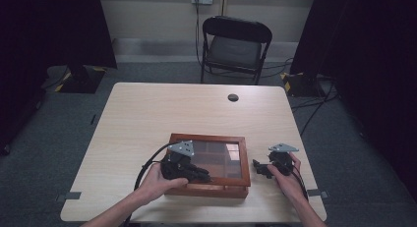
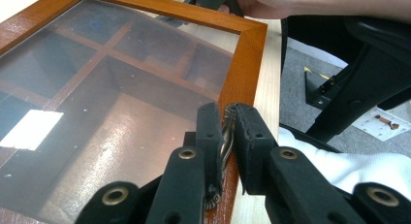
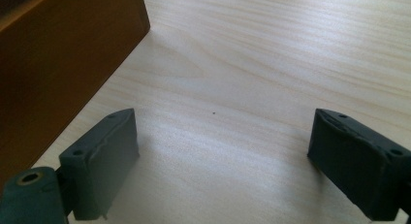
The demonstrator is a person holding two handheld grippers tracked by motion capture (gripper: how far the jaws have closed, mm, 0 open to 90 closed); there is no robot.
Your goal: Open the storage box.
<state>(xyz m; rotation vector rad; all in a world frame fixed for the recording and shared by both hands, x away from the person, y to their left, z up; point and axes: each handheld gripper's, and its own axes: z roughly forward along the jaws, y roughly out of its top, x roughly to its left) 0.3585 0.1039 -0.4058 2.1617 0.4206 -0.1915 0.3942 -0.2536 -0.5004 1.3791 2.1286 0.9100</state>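
Glass-lidded wooden box (image 1: 209, 164) sits near table (image 1: 147, 114) edge. Your left gripper (image 2: 228, 132) pinches its small metal latch (image 2: 226, 136); right gripper (image 3: 218, 156) gapes empty. Glass fragile: lift gently.

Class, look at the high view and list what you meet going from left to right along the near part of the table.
Left gripper → wooden glass-lidded box → right gripper
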